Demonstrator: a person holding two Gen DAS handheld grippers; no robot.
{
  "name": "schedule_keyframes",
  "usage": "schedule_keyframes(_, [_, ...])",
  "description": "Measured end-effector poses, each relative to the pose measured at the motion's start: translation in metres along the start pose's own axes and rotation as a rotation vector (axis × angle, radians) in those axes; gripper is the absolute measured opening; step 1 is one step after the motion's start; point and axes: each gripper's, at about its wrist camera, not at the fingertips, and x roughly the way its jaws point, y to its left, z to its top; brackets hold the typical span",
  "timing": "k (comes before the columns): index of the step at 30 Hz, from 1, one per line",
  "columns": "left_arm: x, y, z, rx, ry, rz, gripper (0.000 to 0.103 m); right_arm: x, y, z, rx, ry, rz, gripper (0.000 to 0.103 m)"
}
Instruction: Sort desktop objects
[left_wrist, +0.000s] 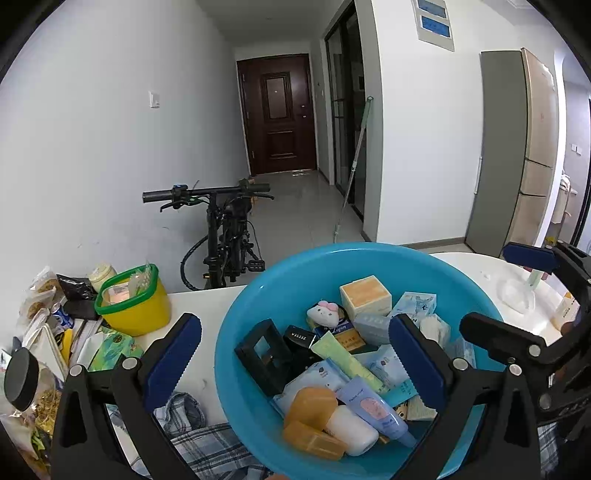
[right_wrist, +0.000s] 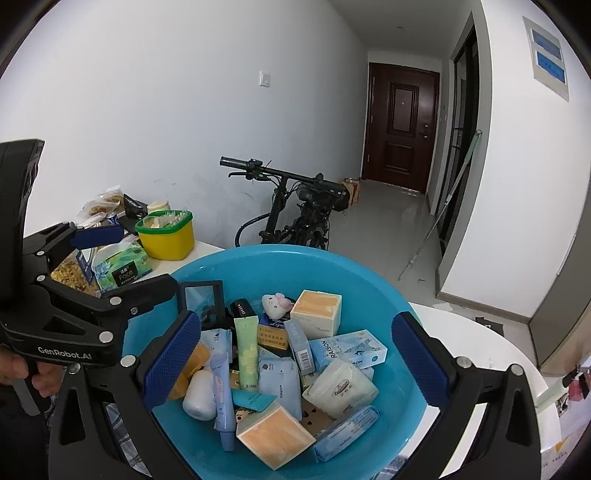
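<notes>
A: Blue basin (left_wrist: 236, 332) is sitting on the white counter (left_wrist: 199, 299), near edge, hanging partly over a plaid cloth (left_wrist: 207, 439). It is holding a heap of small toiletries.

B: Noting the contents. Orange-faced carton (right_wrist: 316, 309) is lying toward the far side, a little plush toy (right_wrist: 275, 302) just left of it. Pale green tube (right_wrist: 246, 350) is pointing toward the near rim, beside a lilac tube (right_wrist: 221, 387) and a white bottle (right_wrist: 199, 393). A second orange carton (right_wrist: 275, 435) is resting at the near side.

A: Left gripper (left_wrist: 295, 365) is hovering over the basin with its blue-padded fingers (left_wrist: 173, 362) spreading wide. Nothing is pinched between them.

B: Same for the right gripper (right_wrist: 295, 363): fingers (right_wrist: 171, 360) standing fully apart above the pile, gripping nothing. A hand (right_wrist: 22, 373) is showing at the left gripper's handle in the right wrist view.

A: Far left on the counter, a yellow tub with a green rim (left_wrist: 129, 306) is standing well apart from the basin. A green tissue pack (right_wrist: 122, 266) is lying just near of it, snack bags (left_wrist: 40, 295) crowding the corner.

B: Beyond the counter a black bicycle (left_wrist: 225, 236) is leaning by the wall, and a mop (left_wrist: 351, 170) is propping against the doorframe on the right.
</notes>
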Motion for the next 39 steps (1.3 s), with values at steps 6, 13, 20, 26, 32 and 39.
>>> schedule_keyframes(6, [-0.039,-0.006,-0.003,0.044,-0.026,0.044,0.103,-0.03,0.013,-0.005,0.009,-0.019,-0.015,0.103])
schedule_keyframes(13, [-0.125,-0.008,-0.027,0.031,-0.098,0.047,0.103,-0.108,0.035,-0.015,0.049,-0.094,-0.042,0.103])
schedule_keyframes(20, [-0.196,-0.003,-0.062,-0.03,-0.146,-0.004,0.103,-0.181,0.062,-0.042,0.008,-0.115,-0.136,0.103])
schedule_keyframes(26, [-0.229,-0.008,-0.098,-0.038,-0.144,-0.017,0.103,-0.215,0.074,-0.079,0.011,-0.094,-0.172,0.103])
schedule_keyframes(32, [-0.226,-0.011,-0.129,-0.061,-0.118,-0.035,0.103,-0.22,0.077,-0.111,0.037,-0.055,-0.159,0.103])
schedule_keyframes(39, [-0.199,-0.019,-0.163,-0.086,-0.035,-0.052,0.103,-0.192,0.071,-0.142,0.092,0.019,-0.135,0.103])
